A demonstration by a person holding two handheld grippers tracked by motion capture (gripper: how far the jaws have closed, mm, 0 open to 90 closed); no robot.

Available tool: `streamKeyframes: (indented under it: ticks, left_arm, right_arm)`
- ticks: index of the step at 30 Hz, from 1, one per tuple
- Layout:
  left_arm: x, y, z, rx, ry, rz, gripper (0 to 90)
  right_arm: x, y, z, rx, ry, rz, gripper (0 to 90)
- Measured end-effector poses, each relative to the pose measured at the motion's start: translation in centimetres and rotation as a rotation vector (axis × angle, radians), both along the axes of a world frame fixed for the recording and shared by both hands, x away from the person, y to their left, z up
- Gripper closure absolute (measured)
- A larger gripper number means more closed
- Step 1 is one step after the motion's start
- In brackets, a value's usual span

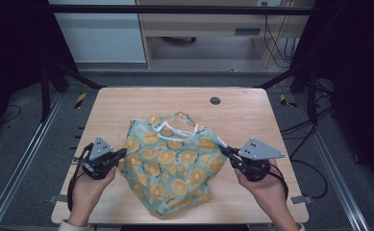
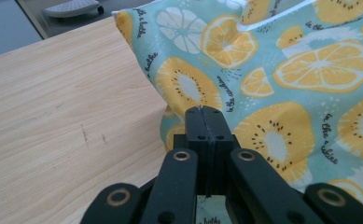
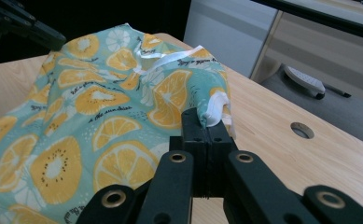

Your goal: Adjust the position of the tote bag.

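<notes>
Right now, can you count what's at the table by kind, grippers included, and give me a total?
Cloth bag with fruit print: 1
Grippers: 2, the left gripper and the right gripper, each shut on an edge of the bag
Hole in the table: 1
Total: 4

Counted on one light wooden table [image 1: 252,120]: one teal fabric bag printed with orange citrus slices [image 1: 175,163], one round dark grommet hole [image 1: 215,100] in the tabletop. Two black two-jaw grippers: left gripper [image 1: 123,153], right gripper [image 1: 223,149]. Two hands holding them.
</notes>
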State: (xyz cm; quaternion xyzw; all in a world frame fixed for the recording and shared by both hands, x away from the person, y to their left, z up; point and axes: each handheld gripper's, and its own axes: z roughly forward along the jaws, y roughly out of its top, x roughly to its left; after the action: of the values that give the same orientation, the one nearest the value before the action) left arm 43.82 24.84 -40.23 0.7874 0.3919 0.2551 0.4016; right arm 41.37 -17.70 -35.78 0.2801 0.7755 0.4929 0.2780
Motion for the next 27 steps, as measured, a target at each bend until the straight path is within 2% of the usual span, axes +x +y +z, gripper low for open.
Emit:
streamKeyframes:
  ticks: [7, 14, 16, 19, 27]
  left_arm:
    - [-1.4, 0.9, -0.5, -0.010, 0.013, -0.003, 90.0]
    - [-2.9, 1.3, -1.1, 0.003, 0.018, -0.015, 90.0]
    - [-2.8, 1.3, -1.5, 0.006, 0.032, -0.017, 90.0]
    - [-2.5, 1.1, -1.8, 0.007, 0.040, -0.019, 90.0]
    - [-2.1, 1.0, -0.7, -0.016, 0.010, -0.002, 90.0]
  right_arm:
    - [-1.9, 0.6, 0.9, 0.020, -0.033, 0.052, 90.0]
    - [-3.3, 0.5, 0.6, 0.048, -0.043, 0.094, 90.0]
    - [-3.9, 0.4, 0.2, 0.069, -0.045, 0.124, 90.0]
    - [-4.2, 0.4, -0.5, 0.057, -0.041, 0.138, 90.0]
    - [-4.1, 0.9, -1.1, 0.050, -0.031, 0.157, 90.0]
